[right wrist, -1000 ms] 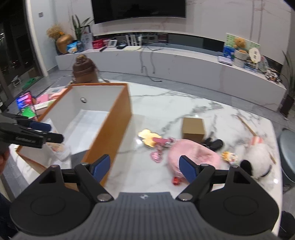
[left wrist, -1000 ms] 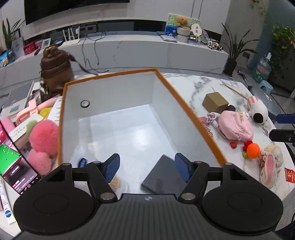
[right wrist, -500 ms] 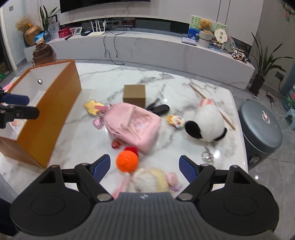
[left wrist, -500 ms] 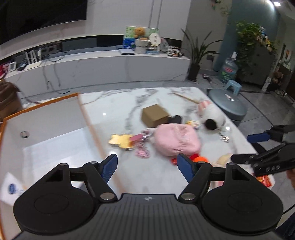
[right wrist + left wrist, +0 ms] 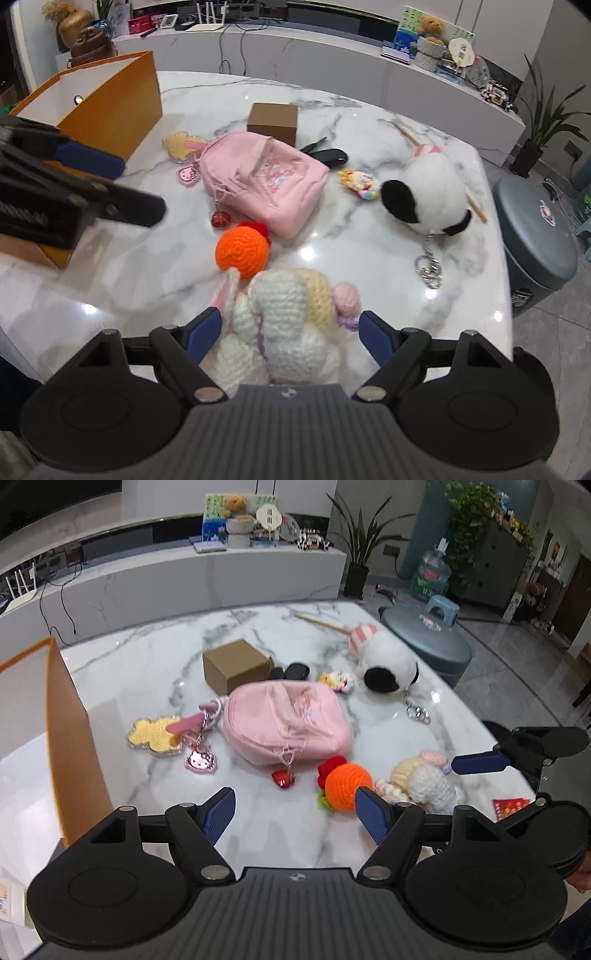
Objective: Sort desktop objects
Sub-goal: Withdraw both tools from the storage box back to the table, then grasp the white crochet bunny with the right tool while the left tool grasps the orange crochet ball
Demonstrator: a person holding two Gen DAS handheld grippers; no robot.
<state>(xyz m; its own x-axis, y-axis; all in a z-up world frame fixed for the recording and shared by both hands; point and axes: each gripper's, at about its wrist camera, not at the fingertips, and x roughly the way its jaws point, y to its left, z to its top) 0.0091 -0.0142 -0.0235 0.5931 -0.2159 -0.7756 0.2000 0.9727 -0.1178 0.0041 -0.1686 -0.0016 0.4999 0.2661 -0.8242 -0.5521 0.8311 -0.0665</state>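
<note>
Reaching for the crochet doll (image 5: 284,325) at the near table edge, right gripper (image 5: 288,330) wide open around it, not yet pinching. Next: close gently on the soft body, then carry to the orange box (image 5: 110,99); left gripper (image 5: 295,812) open, empty.

Marble table (image 5: 122,657) under toys, pink backpack (image 5: 286,720), box (image 5: 236,664)

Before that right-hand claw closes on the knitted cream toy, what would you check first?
1. Right gripper open: ok.
2. Crochet doll sits between its fingers: ok.
3. Pads touching the doll: the left-side pad seems to, the other stands clear.
4. Orange crochet ball clear of the grasp: cannot tell; it lies right against the doll's far side.
5. Left gripper open, holding nothing: ok.
6. Orange box open on top, ready to receive: ok.
</note>
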